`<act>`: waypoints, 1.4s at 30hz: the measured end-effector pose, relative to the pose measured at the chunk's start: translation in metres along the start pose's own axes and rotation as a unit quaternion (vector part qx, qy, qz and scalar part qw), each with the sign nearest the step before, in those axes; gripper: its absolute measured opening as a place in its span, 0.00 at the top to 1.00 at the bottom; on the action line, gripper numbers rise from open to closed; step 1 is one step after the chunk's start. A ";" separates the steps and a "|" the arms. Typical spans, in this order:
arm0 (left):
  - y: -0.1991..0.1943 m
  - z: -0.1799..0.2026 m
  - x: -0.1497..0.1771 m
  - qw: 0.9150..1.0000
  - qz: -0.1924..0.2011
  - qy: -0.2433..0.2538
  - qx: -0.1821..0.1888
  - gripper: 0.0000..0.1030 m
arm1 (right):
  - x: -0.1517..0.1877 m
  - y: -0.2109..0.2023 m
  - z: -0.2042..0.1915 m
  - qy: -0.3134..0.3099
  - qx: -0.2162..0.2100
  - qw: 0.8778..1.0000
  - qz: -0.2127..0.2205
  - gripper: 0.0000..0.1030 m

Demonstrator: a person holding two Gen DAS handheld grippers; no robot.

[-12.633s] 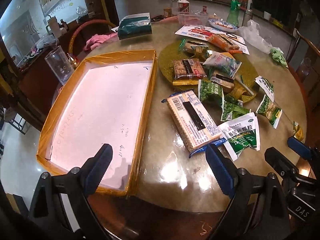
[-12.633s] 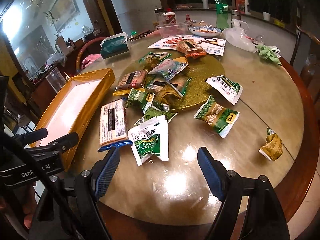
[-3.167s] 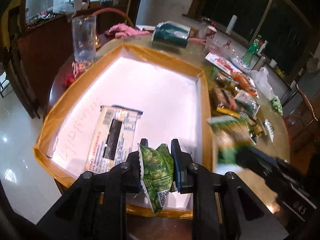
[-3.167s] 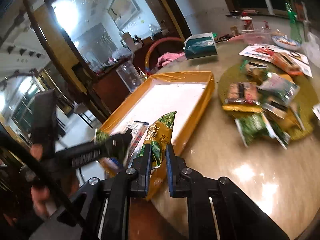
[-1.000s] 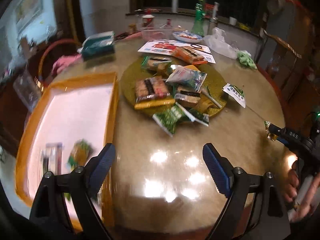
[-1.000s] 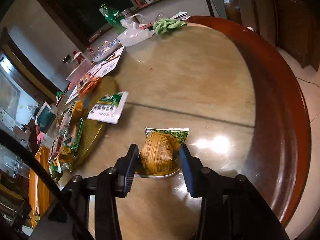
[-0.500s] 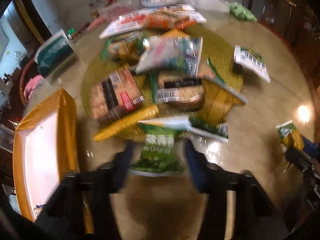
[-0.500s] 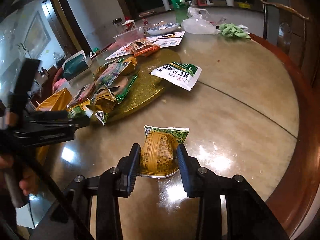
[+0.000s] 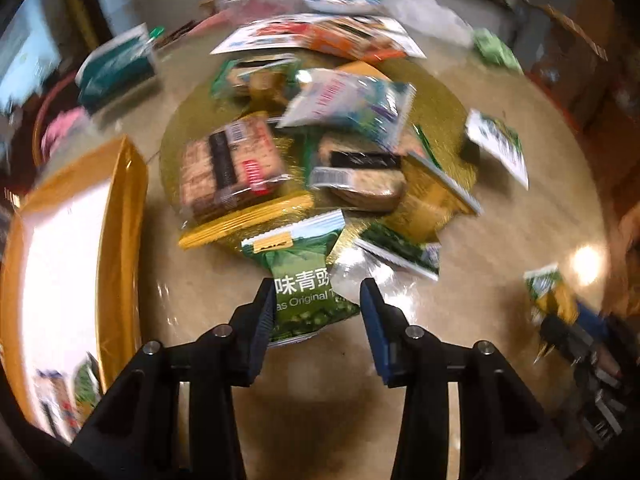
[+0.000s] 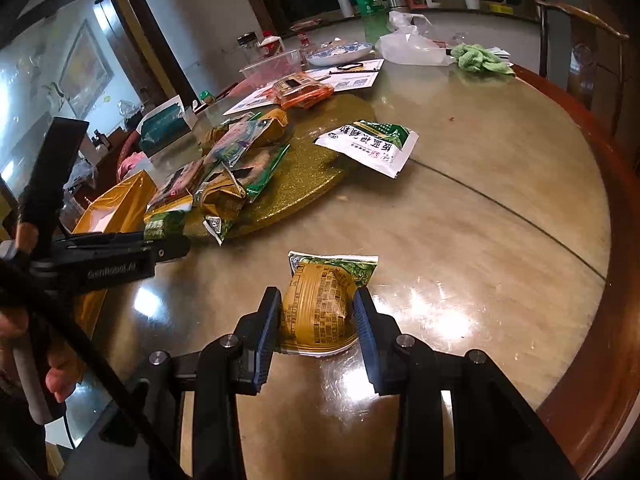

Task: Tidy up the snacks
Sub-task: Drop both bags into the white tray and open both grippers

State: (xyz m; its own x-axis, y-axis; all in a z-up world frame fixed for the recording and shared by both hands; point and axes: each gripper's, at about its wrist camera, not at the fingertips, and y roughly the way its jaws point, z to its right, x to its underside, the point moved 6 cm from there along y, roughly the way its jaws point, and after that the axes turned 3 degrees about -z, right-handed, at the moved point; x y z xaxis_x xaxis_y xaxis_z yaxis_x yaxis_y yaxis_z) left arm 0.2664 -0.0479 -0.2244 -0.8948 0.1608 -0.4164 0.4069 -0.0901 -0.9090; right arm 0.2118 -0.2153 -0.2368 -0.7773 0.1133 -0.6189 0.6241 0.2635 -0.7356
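My left gripper [image 9: 318,308] is open around a green pea packet [image 9: 306,284] that lies at the near edge of the gold round mat [image 9: 436,120]; its fingers do not visibly touch it. My right gripper [image 10: 316,312] is closed against the sides of a yellow-and-green packet [image 10: 320,304] that rests on the table. The yellow tray [image 9: 124,216] sits at the left with a few packets in its near corner. More snack packets are piled on the mat.
A white-green sachet [image 10: 370,144] lies at the mat's right edge. An orange packet [image 10: 302,90], papers, a bowl [image 10: 340,53], a plastic bag [image 10: 412,46] and a green cloth [image 10: 482,60] stand at the far side. The table's wooden rim [image 10: 608,280] runs along the right.
My left gripper has swung from the tray to the mat and narrowed around the green pea packet. My right gripper has closed in on the yellow-and-green packet.
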 end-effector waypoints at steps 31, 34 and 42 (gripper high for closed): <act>-0.139 -0.211 0.101 0.957 0.125 -0.262 0.005 0.62 | -0.033 -0.017 -0.212 -0.094 -0.283 0.954 -0.026 0.66; -0.117 -0.225 0.089 0.958 0.103 -0.269 0.012 0.62 | -0.041 0.011 -0.251 -0.115 -0.250 0.961 -0.044 0.66; -0.065 -0.245 0.070 0.962 0.053 -0.267 0.023 0.62 | -0.031 0.066 -0.290 -0.174 -0.180 0.966 -0.067 0.66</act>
State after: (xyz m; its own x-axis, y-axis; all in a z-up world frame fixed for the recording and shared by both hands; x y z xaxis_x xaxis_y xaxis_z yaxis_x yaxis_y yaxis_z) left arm 0.2225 0.2103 -0.1978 -0.8203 -0.3785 -0.4288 0.5036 -0.1227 -0.8552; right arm 0.2539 0.0766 -0.1869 -0.7365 -0.2572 -0.6256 0.4032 0.5757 -0.7113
